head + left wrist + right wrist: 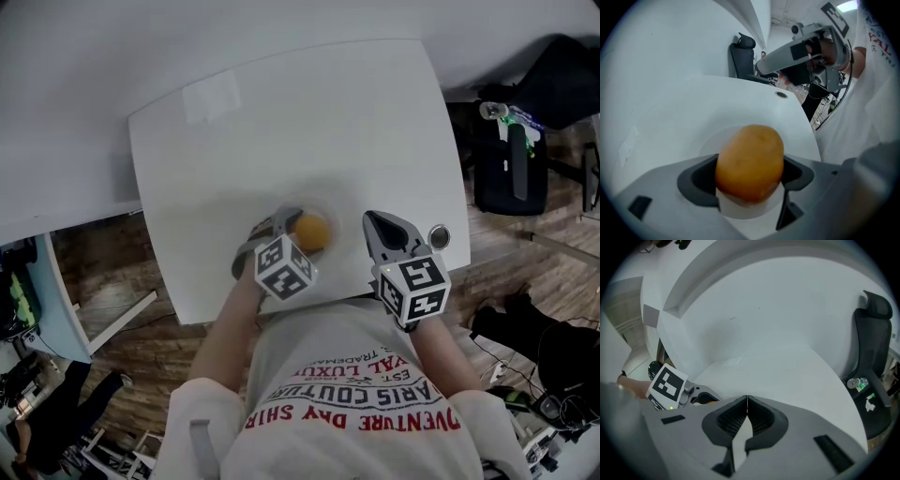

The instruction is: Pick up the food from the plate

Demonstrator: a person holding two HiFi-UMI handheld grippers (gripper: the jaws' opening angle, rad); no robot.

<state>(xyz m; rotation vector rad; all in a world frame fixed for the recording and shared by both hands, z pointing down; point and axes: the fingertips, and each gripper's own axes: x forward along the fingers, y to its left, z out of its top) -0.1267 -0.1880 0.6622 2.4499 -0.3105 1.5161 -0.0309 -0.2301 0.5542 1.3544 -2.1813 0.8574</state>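
A smooth orange, potato-shaped food (312,232) lies on a white plate (330,202) near the front edge of the white table (281,122). My left gripper (292,230) reaches in from the left. In the left gripper view the food (750,159) fills the gap between both dark pads (701,180), which touch its sides, and its underside rests on the plate (710,140). My right gripper (375,223) hovers just right of the plate. Its jaws (747,401) meet at the tips with nothing between them.
A small round metal disc (438,236) is set in the table right of my right gripper. A black office chair (511,169) stands beyond the table's right edge. The person's torso is close against the front edge.
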